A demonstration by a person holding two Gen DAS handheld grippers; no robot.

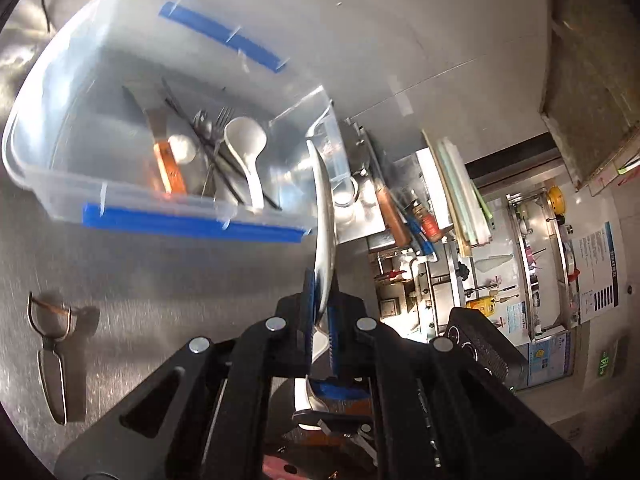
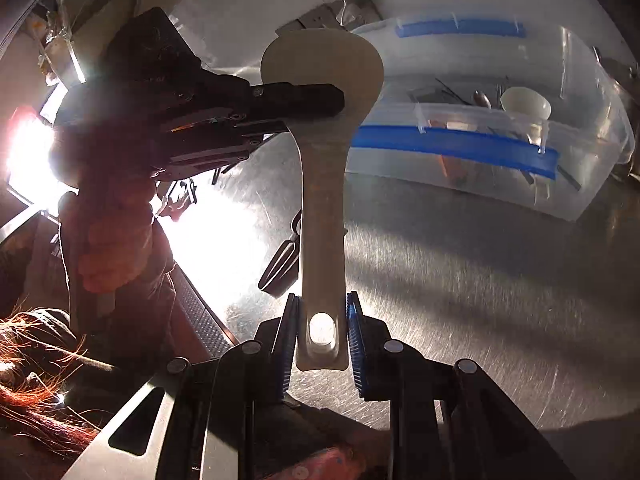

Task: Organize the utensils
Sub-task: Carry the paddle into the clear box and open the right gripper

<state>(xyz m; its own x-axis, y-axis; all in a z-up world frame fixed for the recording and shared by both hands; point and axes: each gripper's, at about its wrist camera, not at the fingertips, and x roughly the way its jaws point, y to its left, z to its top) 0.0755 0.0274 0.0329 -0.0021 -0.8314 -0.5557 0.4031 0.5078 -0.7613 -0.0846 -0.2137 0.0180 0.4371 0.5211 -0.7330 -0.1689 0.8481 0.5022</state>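
My left gripper (image 1: 322, 312) is shut on a shiny metal utensil (image 1: 325, 216) seen edge-on; it sticks up past the fingers towards the clear plastic bin (image 1: 44, 92). The bin has blue tape strips and holds an orange-handled knife (image 1: 170, 164), a white spoon (image 1: 246, 148), forks and black chopsticks. My right gripper (image 2: 322, 332) is shut on the handle end of a cream rice paddle (image 2: 322, 208), raised above the steel table. In the right wrist view the left gripper (image 2: 336, 100) crosses the paddle's head, and the bin (image 2: 580, 184) lies to the right.
A metal peeler (image 1: 50, 356) lies on the steel table left of my left gripper, also seen as the peeler (image 2: 280, 260) behind the paddle. A hand (image 2: 112, 240) holds the left gripper. Shelves with knives and tools (image 1: 416, 216) stand beyond the bin.
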